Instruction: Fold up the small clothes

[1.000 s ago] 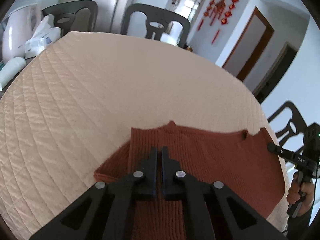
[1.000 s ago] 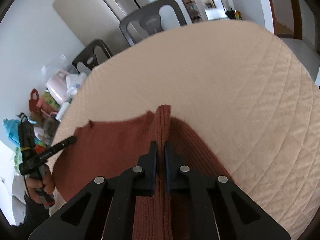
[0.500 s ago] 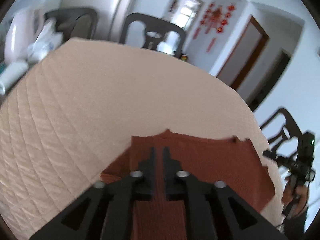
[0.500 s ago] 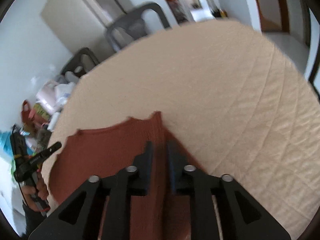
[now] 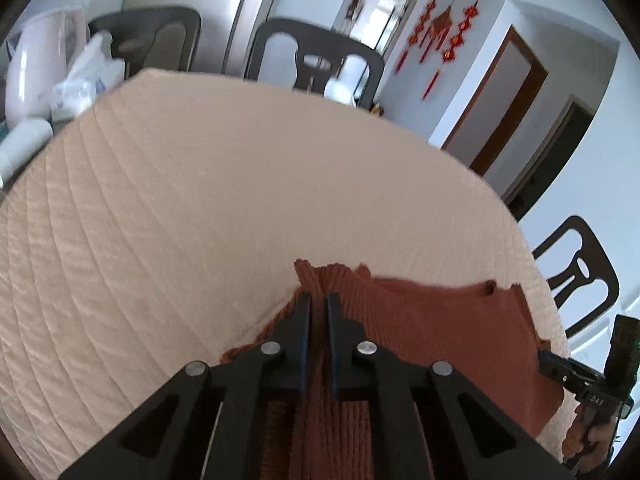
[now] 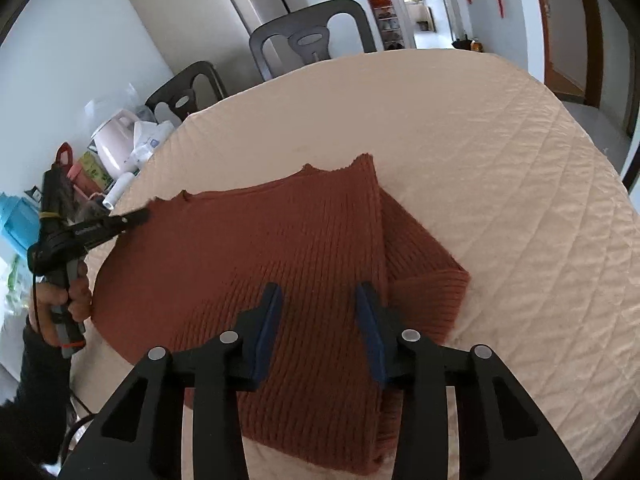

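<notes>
Mostly quilted beige table cover [image 6: 500, 168], grey chairs [image 6: 312, 46] beyond.

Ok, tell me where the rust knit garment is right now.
The rust knit garment lies flat on the quilted table cover, near its front edge, low centre in the right wrist view.

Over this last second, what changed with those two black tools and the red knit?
The right tool let go of the sweater's folded edge; its jaws are opening above the knit. The left tool opened briefly, then pinched a bunched corner. The sweater stayed on the quilted cover.
</notes>
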`<action>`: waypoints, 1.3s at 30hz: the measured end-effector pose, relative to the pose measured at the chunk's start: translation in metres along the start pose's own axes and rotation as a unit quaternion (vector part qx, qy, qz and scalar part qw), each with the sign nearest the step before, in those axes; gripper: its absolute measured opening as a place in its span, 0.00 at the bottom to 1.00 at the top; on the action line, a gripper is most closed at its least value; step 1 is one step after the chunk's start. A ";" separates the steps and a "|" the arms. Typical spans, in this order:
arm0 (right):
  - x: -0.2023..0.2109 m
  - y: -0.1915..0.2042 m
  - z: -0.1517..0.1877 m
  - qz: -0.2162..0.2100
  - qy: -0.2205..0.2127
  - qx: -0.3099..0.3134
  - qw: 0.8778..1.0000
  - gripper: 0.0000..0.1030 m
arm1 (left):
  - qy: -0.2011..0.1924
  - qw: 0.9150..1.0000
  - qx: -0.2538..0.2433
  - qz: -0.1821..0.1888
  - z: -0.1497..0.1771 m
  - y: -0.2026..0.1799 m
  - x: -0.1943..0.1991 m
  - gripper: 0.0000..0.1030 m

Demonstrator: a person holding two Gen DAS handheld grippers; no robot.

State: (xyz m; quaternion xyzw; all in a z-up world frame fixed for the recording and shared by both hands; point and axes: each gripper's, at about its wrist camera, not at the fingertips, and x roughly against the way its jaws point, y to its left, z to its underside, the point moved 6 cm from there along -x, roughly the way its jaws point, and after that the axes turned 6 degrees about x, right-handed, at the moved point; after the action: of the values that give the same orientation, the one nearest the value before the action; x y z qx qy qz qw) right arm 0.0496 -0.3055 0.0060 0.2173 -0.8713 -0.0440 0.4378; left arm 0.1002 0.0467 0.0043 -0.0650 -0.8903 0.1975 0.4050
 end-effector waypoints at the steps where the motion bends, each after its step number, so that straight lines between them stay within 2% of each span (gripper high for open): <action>1: 0.000 0.000 0.001 0.005 -0.002 0.002 1.000 0.38 | 0.000 1.000 -0.002 -0.004 -0.001 0.001 -0.002 0.09; 4: 0.000 0.004 0.002 0.018 -0.002 0.005 1.000 0.38 | 0.043 0.999 -0.002 -0.024 0.004 0.006 -0.023 0.11; 7: 0.007 0.019 -0.001 0.006 -0.008 0.012 1.000 0.38 | 0.032 0.999 0.003 -0.027 0.003 0.009 -0.016 0.14; 10: 0.009 0.039 -0.002 -0.001 -0.009 0.037 0.999 0.38 | 0.005 1.000 -0.001 -0.028 0.003 0.001 0.013 0.18; 12: 0.008 0.051 0.001 -0.009 -0.007 0.053 0.999 0.38 | -0.010 1.000 -0.019 -0.009 0.009 -0.013 0.035 0.33; 14: 0.000 0.061 0.008 -0.018 0.004 0.067 0.998 0.38 | -0.014 0.999 -0.040 0.018 0.022 -0.031 0.047 0.39; 16: -0.018 0.065 0.018 -0.004 0.034 0.083 0.996 0.38 | 0.003 0.997 -0.068 0.031 0.039 -0.047 0.048 0.39; 17: -0.016 0.068 0.018 0.003 0.019 0.091 0.996 0.38 | 0.015 0.996 -0.078 0.035 0.048 -0.053 0.045 0.39; 20: -0.011 0.073 0.018 0.020 0.022 0.096 0.995 0.38 | 0.043 0.995 -0.091 0.026 0.072 -0.062 0.037 0.39; 23: 0.004 0.085 0.024 0.023 0.005 0.119 0.993 0.38 | 0.043 0.995 -0.088 0.030 0.086 -0.067 0.044 0.39; 26: 0.004 0.085 0.035 0.050 0.002 0.131 0.990 0.38 | 0.038 0.994 -0.102 -0.011 0.102 -0.065 0.039 0.39; 27: -0.004 0.081 0.041 0.053 0.021 0.124 0.991 0.38 | 0.035 0.994 -0.104 -0.020 0.105 -0.064 0.037 0.39; 34: 0.013 0.082 0.032 0.055 -0.001 0.121 0.991 0.39 | 0.027 0.994 -0.098 -0.045 0.103 -0.066 0.041 0.39; 37: 0.017 0.070 0.030 0.074 -0.011 0.113 0.991 0.39 | 0.026 0.994 -0.093 -0.047 0.103 -0.060 0.040 0.39; 39: 0.011 0.056 0.031 0.086 0.000 0.096 0.992 0.39 | 0.023 0.995 -0.089 -0.047 0.103 -0.057 0.037 0.39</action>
State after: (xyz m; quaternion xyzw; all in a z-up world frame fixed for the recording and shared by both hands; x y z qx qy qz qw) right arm 0.0005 -0.2632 0.0097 0.1825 -0.8870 0.0774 0.4171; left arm 0.0014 -0.0259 -0.0076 -0.0638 -0.8968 0.0969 0.4269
